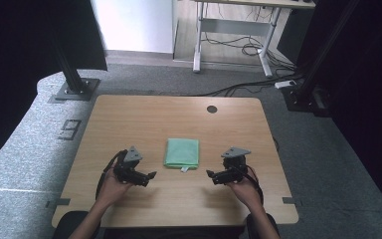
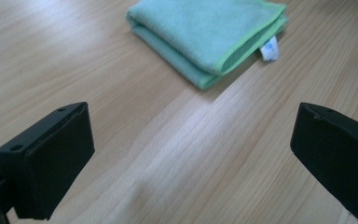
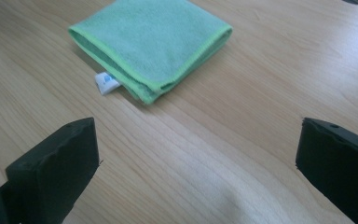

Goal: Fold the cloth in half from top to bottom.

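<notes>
Centrally on the wooden table [image 1: 129, 119], folded green cloth [image 1: 182, 153] with white tag [image 2: 270, 48], left gripper [image 1: 151, 176] jaws wide apart, right gripper [image 1: 210, 174] likewise spread, both near, neither touching it

wooden table [image 1: 144, 119], grey carpet [image 1: 25, 149], floor cables [image 1: 238, 47]
</notes>
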`<state>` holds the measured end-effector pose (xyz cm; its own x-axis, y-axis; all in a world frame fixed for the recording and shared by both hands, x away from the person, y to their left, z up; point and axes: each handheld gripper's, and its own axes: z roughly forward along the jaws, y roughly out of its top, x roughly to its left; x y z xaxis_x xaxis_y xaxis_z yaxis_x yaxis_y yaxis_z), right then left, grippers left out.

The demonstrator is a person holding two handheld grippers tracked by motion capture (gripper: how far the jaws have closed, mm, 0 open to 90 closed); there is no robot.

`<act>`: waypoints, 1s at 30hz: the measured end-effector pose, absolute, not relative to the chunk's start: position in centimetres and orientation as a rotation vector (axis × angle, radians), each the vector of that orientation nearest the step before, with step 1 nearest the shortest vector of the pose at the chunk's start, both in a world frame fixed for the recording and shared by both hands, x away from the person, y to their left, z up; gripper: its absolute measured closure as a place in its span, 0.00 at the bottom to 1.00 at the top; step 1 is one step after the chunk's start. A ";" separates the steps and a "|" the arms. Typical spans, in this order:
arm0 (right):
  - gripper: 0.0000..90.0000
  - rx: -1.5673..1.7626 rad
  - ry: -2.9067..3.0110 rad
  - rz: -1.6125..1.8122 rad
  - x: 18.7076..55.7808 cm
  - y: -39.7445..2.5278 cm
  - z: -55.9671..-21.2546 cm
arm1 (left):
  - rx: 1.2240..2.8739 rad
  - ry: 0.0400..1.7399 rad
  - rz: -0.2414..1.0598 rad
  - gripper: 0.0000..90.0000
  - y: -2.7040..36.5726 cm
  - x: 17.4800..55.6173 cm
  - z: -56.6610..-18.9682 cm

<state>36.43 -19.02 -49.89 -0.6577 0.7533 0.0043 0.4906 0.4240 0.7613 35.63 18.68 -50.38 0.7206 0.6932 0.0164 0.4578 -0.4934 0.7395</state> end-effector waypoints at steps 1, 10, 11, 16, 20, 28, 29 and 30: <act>0.00 1.072 2.344 1.084 36.4 -19.2 -50.0 | 2.178 0.876 0.403 0.00 18.9 35.6 -50.7; 0.00 1.127 2.350 1.047 36.0 -20.4 -52.3 | 2.192 0.931 0.378 0.00 20.1 35.4 -52.8; 0.00 1.132 2.351 1.041 36.0 -20.6 -52.6 | 2.197 0.936 0.376 0.00 20.2 35.4 -53.1; 0.00 1.149 2.366 1.011 36.0 -20.8 -53.8 | 2.220 0.943 0.365 0.00 20.1 35.5 -53.9; 0.00 1.158 2.382 0.987 36.0 -20.8 -54.6 | 2.248 0.938 0.370 0.00 19.7 35.4 -54.3; 0.00 1.153 2.372 0.986 35.9 -20.7 -55.5 | 2.271 0.930 0.343 0.00 19.1 35.4 -54.9; 0.00 1.152 2.364 0.992 35.9 -20.7 -55.6 | 2.268 0.931 0.342 0.00 19.1 35.4 -54.9; 0.00 1.153 2.359 0.998 35.9 -20.7 -55.6 | 2.268 0.932 0.342 0.00 19.1 35.4 -54.9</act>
<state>35.89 -20.69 -55.65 -0.6176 0.7864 0.0094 0.5542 0.4267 0.7147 35.42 19.10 -54.91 0.7130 0.7012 -0.0061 0.5304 -0.5336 0.6587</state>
